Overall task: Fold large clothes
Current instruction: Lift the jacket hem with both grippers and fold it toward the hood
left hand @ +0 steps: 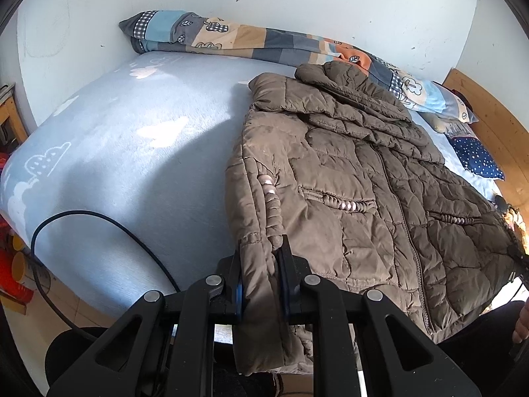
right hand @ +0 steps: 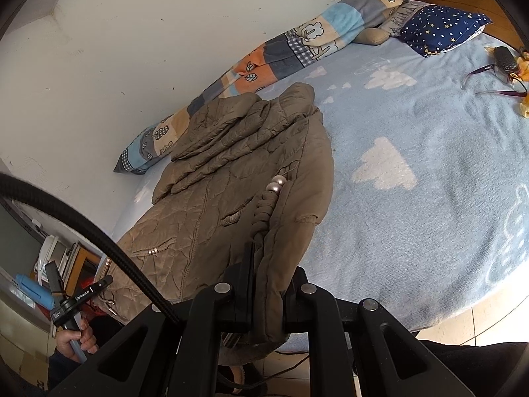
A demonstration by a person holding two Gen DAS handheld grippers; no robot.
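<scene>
A brown quilted padded jacket (left hand: 347,178) lies front up on the light blue bed (left hand: 132,152), collar toward the wall, hem toward me. My left gripper (left hand: 259,264) is shut on the jacket's left hem edge, which hangs over the bed's front edge. In the right wrist view the jacket (right hand: 238,172) lies the same way, and my right gripper (right hand: 269,284) is shut on its right hem corner by a cuff with pearl beads (right hand: 276,185). The left gripper also shows in the right wrist view (right hand: 99,286), held in a hand.
A rolled patchwork blanket (left hand: 251,41) lies along the white wall behind the jacket. A navy star-print pillow (right hand: 443,28) sits at the wooden headboard. Glasses (right hand: 496,76) and a dark brush lie on the bed at far right. A black cable (left hand: 99,221) crosses the bed's near edge.
</scene>
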